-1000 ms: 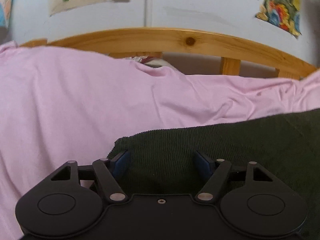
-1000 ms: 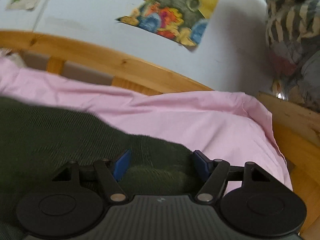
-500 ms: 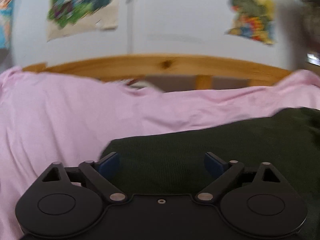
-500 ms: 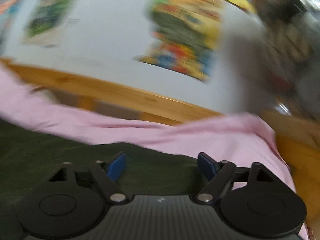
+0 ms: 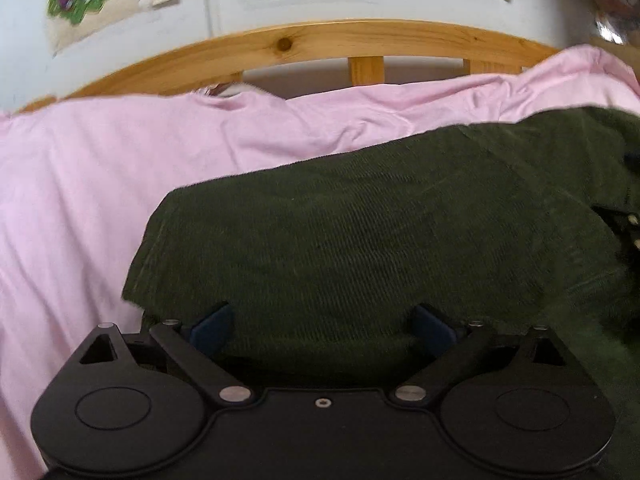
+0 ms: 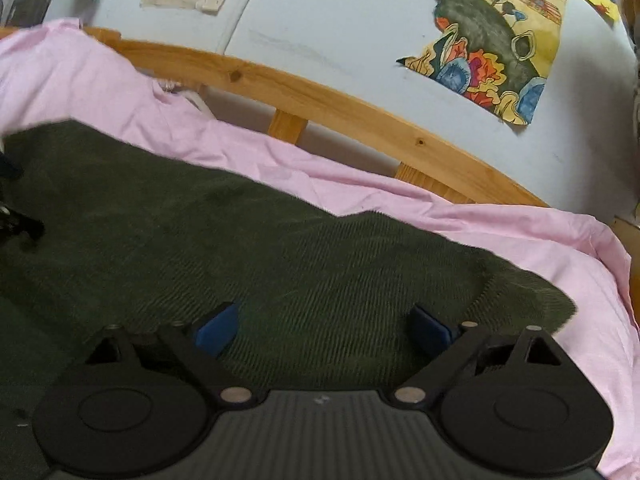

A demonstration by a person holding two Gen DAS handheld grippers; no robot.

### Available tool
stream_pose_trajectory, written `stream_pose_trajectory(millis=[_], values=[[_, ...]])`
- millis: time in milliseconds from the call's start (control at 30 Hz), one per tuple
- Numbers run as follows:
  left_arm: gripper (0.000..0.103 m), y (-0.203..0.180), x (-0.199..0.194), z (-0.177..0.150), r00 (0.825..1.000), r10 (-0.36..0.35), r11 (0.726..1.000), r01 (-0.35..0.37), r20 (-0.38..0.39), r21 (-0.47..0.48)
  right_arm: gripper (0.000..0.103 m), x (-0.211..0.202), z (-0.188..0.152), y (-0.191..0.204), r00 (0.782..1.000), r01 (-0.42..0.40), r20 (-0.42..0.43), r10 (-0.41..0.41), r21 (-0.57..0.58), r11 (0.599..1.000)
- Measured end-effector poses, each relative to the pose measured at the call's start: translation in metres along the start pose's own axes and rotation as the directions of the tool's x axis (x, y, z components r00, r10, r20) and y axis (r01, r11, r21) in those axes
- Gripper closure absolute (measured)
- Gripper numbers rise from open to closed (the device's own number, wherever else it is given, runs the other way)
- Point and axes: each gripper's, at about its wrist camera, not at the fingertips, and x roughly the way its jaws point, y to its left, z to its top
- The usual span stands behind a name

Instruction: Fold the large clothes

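A dark green corduroy garment [image 5: 360, 232] lies spread on a pink bed sheet [image 5: 80, 184]. My left gripper [image 5: 322, 326] is open, its blue pads wide apart just above the garment's left end, near its left corner. My right gripper [image 6: 322, 326] is open over the garment's right end [image 6: 280, 264], with the garment's right corner [image 6: 552, 304] just beyond its right finger. Neither gripper holds cloth. The other gripper's black body shows at the right edge of the left wrist view [image 5: 628, 232].
A curved wooden bed rail [image 5: 320, 40] runs behind the sheet, with a pale wall and colourful pictures [image 6: 492, 40] above it. The pink sheet [image 6: 560, 240] bunches up at the right side against the wooden frame.
Both grippers have opened wider and pulled back, so more of the garment shows in front of them. The views have swung.
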Motion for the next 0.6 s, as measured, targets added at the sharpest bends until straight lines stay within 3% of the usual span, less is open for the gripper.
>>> stream_pose_trajectory(millis=[100,267,500,600], values=[[0.001,0.012,-0.024,-0.003,0.999,-0.042,0.995,0.042,0.007,-0.087,0.001,-0.030,-0.002,-0.004,1.000,-0.011,0.025,0.011,0.002,1.000],[0.001,0.024,-0.071,-0.011,0.996,-0.085,0.974,0.082,-0.007,-0.211,0.000,-0.086,-0.006,-0.005,0.997,-0.063,0.037,0.061,0.032,0.998],[0.001,-0.008,-0.156,-0.032,0.997,-0.072,0.994,0.070,-0.018,-0.088,0.000,-0.166,-0.026,0.006,0.986,-0.166,-0.022,0.168,0.063,0.984],[0.001,-0.026,-0.191,-0.055,0.992,-0.110,0.994,0.108,-0.058,-0.032,0.000,-0.198,-0.041,0.012,0.971,-0.234,-0.027,0.237,0.089,0.968]])
